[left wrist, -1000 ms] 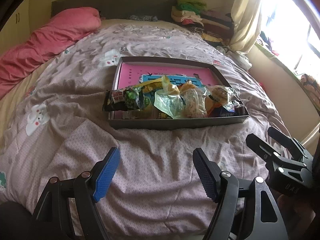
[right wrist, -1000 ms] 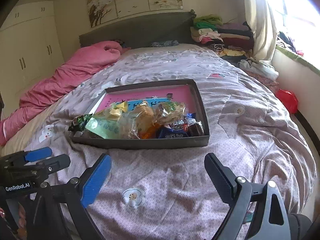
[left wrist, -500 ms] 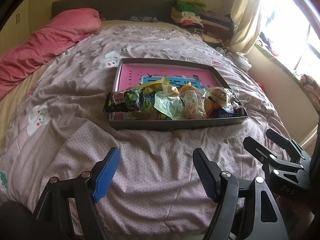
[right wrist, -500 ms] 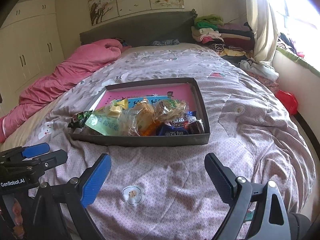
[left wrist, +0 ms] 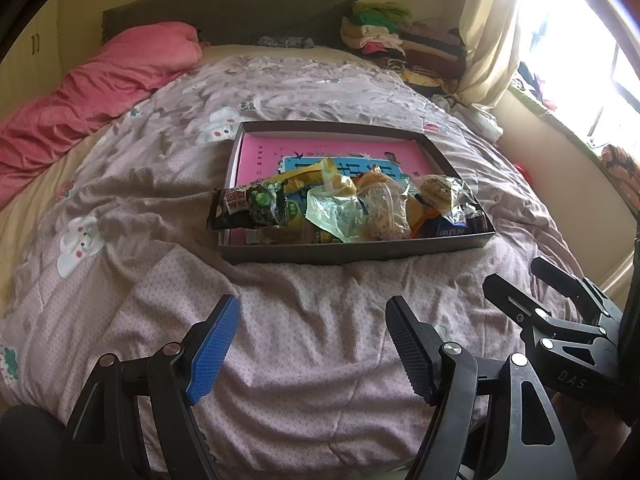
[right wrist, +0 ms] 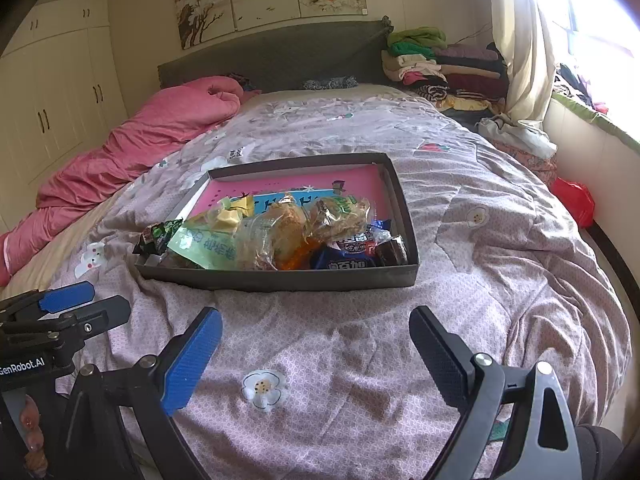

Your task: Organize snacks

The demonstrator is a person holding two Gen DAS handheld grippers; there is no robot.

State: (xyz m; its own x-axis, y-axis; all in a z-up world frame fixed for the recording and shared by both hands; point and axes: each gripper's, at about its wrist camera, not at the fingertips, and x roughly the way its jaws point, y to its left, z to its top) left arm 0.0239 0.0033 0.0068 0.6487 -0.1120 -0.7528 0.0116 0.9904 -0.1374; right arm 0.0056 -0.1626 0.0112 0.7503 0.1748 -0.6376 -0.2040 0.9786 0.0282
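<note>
A shallow dark box with a pink bottom lies on the bed. Several snack packets are heaped at its near end. A dark green pea packet hangs over the box's left wall. Beside it lie a pale green wrapper, clear bags of pastries and a blue packet. My left gripper hovers open over the quilt in front of the box, nothing between its blue pads. My right gripper is likewise open and empty, to the right of the left one.
The bed carries a mauve flowered quilt. A pink duvet is bunched along the far left. Folded clothes are stacked at the headboard's right. A curtain and window ledge run along the right, with a red bag on the floor.
</note>
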